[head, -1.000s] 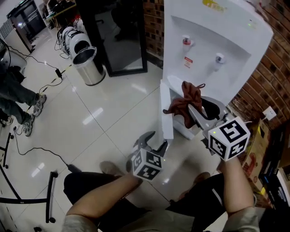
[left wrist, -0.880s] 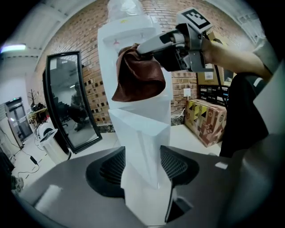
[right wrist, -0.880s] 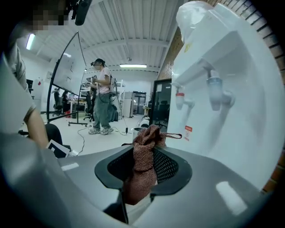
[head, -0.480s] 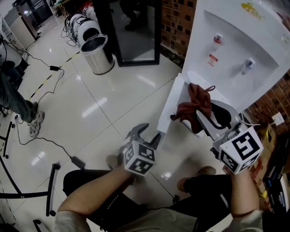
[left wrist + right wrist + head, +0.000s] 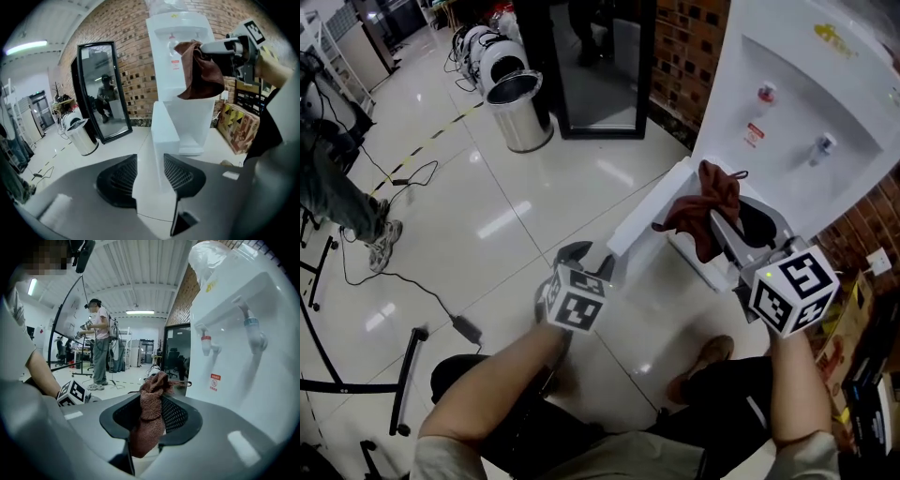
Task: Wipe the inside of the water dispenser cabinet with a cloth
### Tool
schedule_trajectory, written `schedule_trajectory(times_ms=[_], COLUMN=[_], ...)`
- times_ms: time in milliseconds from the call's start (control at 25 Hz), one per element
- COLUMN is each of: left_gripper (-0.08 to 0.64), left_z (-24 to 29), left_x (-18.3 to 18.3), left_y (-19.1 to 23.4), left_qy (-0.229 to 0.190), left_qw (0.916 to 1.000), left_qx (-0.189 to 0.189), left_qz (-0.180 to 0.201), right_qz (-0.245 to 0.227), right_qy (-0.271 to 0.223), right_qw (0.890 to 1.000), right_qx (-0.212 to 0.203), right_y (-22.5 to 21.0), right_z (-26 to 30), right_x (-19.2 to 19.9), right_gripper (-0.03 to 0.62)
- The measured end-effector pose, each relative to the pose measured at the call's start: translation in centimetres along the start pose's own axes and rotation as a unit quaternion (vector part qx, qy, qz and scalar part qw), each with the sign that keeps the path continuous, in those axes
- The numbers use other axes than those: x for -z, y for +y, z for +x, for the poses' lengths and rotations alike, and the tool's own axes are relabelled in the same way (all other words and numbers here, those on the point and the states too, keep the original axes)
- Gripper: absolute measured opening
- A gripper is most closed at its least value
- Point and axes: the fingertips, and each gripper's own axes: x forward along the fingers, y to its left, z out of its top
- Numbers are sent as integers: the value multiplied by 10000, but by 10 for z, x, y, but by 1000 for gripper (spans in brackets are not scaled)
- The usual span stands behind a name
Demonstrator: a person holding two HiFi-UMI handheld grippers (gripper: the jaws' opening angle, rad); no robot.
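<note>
As things stand: the left gripper has just been closing its fingers on the white cabinet door. The door's edge fills the gap between them, so it looks gripped.
Right gripper: fingers clamped on the cloth, which bunches up past the tips and hangs below them.
Step in hand: probably opening the door wide so the cloth can go in.
Doing it well: keep the left fingers square on the door edge so it cannot slip out. Lower the right fingers toward the dark cabinet opening, just beyond and below their tips. Lead with the hanging fold, so cloth rather than fingers meets the walls.
Cloth's look: rust-brown, nubbly like terry, limp and crumpled, with a thin loop at the top.
Cabinet: low in the white water dispenser, ahead of the right fingers.
</note>
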Motion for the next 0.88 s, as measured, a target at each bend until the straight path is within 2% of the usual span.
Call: schedule_trajectory(times_ms=[160,320,520,640,680,880], left_gripper=[204,262,261,195,195,181], left_z=[-24,-26,-4,5,6,16], left_x=[-10,-19,-12,-19,-20,-21], left_y=[-7,-26,-35,-27,-22,17], left_qy=[-295,-487,-383,-447,-487,-701], left_qw=[9984,9952,9954,9953,9953,9966], left_qx=[482,822,810,764,745,393], left_qz=[81,211,351,401,379,-203], right_qz=[-34,230,209,169,132,-146], right_qy=[-130,-278,-201,-106,-38,318], right_qw=[9996,9991,9993,9991,9989,9957], right_qx=[-257,-209,-226,-374,-444,-853], right_y=[14,13,17,25,30,51], right_z=[3,1,14,22,26,52], right_x=[-19,-23,-16,-11,-8,5], right_gripper=[138,138,138,138,138,138])
